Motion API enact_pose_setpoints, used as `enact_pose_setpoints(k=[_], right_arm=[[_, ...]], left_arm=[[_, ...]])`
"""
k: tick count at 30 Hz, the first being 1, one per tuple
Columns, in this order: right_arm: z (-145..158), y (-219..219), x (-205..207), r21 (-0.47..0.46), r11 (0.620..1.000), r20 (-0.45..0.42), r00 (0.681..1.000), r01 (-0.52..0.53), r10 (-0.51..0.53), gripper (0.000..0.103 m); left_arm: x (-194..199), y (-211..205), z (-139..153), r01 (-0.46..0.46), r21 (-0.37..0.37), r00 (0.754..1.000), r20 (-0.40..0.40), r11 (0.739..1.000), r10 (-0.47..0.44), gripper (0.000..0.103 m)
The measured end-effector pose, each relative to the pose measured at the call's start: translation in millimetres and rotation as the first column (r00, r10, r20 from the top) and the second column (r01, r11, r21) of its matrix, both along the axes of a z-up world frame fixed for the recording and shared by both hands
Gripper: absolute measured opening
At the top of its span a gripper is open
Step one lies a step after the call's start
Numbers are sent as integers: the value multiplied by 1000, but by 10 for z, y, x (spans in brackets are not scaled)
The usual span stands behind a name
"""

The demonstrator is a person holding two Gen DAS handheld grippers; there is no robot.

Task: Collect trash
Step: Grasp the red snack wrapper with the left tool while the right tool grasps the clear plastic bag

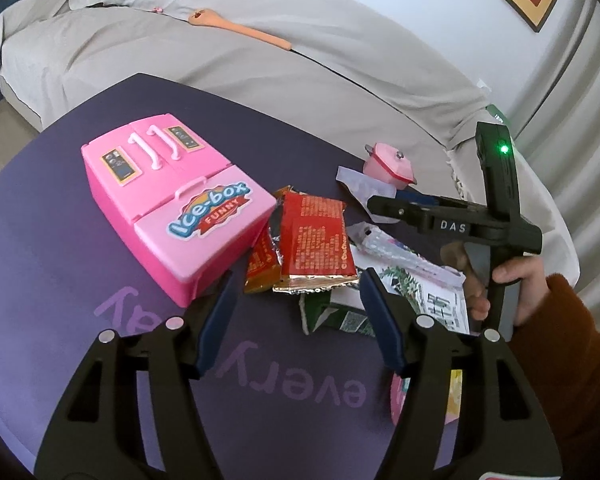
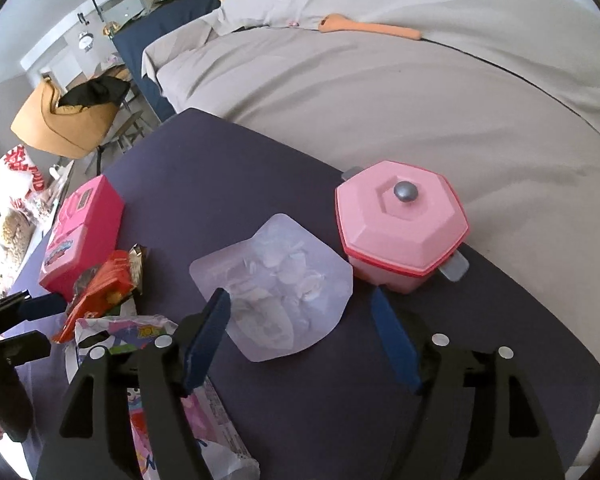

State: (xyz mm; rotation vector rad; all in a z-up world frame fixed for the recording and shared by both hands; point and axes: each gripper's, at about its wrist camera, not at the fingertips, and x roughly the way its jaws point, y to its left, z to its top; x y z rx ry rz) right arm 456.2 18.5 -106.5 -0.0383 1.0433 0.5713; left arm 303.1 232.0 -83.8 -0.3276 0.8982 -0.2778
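A pile of trash lies on the dark purple table (image 1: 80,248). A red foil wrapper (image 1: 316,240) lies over a smaller red wrapper (image 1: 262,268), a green carton (image 1: 332,314) and printed paper (image 1: 440,296). My left gripper (image 1: 298,284) is open just in front of the red wrappers, empty. A translucent white plastic bag (image 2: 276,284) lies flat by the pink toy pot (image 2: 400,228). My right gripper (image 2: 300,300) is open over the bag's near edge, empty. It also shows in the left wrist view (image 1: 404,204). A colourful plastic wrapper (image 2: 152,340) lies under its left finger.
A pink toy fridge (image 1: 176,204) lies flat at the table's left. A bed with grey cover (image 1: 260,64) runs behind the table, with an orange spoon-like toy (image 1: 240,28) on it. A tan bag (image 2: 64,120) sits on a chair beyond.
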Motion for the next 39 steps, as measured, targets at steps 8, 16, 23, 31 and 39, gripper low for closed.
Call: enact_pose_setpoints(k=[8,16,23,31,39], right_arm=[[30,-122,-26,2,999,8,999,48,-48,7],[370,-543,-622,19,997,88,994,69,-70,4],[592,-1134,-1242,28,988,132,980,150,-152,4],[462,-1456,-1661,22,982,116,975,188,-190,4],[389,-1403,-1727,56,981,104,977,184,-189,4]], left_arm=[[20,-45,-1,-39,0,999,-9,999,39,61],[71,-19,-15,-109,-50,993,-42,993,107,61],[194,-114,-68,-197,-100,978,-87,975,189,61],[73,-333,75,-74,-49,997,-32,996,72,61],[324,-263,-3,-155,6,987,-45,988,155,61]])
